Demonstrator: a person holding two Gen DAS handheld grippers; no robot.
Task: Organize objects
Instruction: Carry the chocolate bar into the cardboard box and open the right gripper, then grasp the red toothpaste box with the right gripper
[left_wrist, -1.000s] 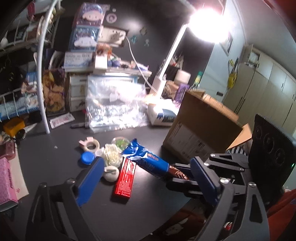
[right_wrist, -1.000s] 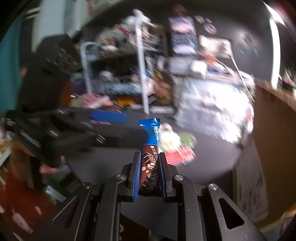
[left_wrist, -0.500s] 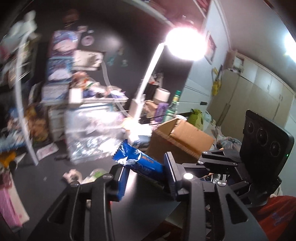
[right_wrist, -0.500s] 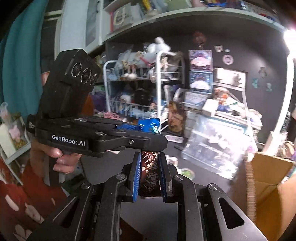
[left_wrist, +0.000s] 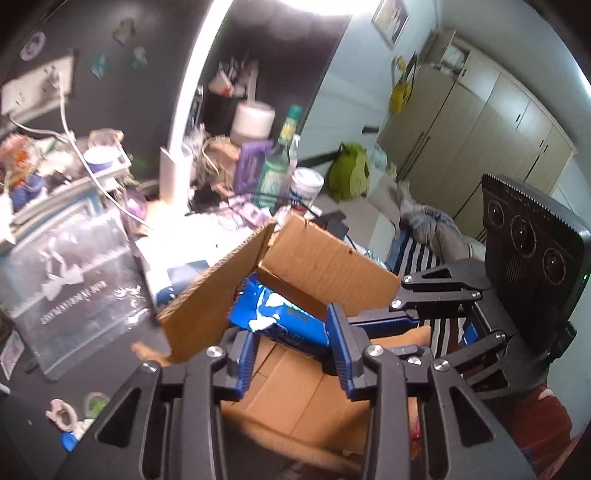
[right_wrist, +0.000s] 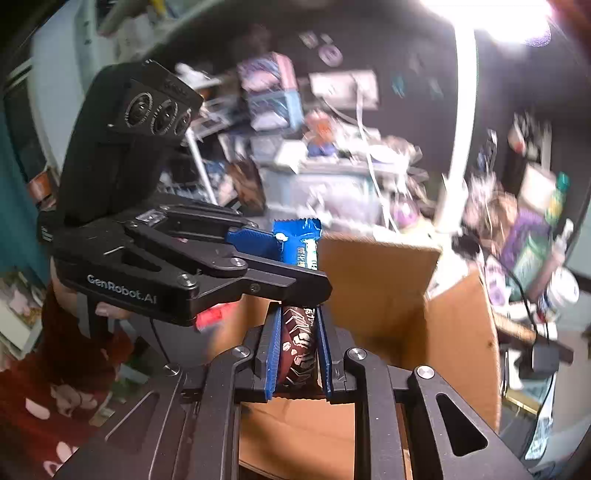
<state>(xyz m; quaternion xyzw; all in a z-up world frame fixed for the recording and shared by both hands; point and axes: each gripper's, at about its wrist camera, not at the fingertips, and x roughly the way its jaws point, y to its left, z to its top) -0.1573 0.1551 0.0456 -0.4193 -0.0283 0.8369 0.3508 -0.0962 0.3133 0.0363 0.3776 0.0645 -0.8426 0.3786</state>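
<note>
Both claws meet on one long blue-and-brown foil snack bar (right_wrist: 300, 295), held in the air over the open brown cardboard box (left_wrist: 321, 258). Furthest left in the left wrist view, a clear plastic bag with printed lettering (left_wrist: 74, 280) lies on the dark tabletop (left_wrist: 33, 413), with a small pinkish tape roll (left_wrist: 61, 410) and a blue bottle cap (left_wrist: 68, 441) nearer the camera. Moving right, the left gripper (left_wrist: 295, 350) has its blue pads set on either side of the bar's blue end; the pads look close to the wrapper, but whether they actually press on it I cannot tell, since a gap shows at the left pad. Further right, the right gripper's black body fills the edge of that view. In the right wrist view, the right gripper (right_wrist: 297, 354) is closed narrowly on the bar's brown end, both pads flat against the wrapper, so the bar's weight is carried there at least. The bar lies above the box's interior, with a raised flap just to its left.

The step in hand looks like either a handover between claws or a two-handed placement into the box. Next, one claw should have a sure grip before the other lets go, then the bar needs lowering past the raised flap so it drops inside and not on the rim.
</note>
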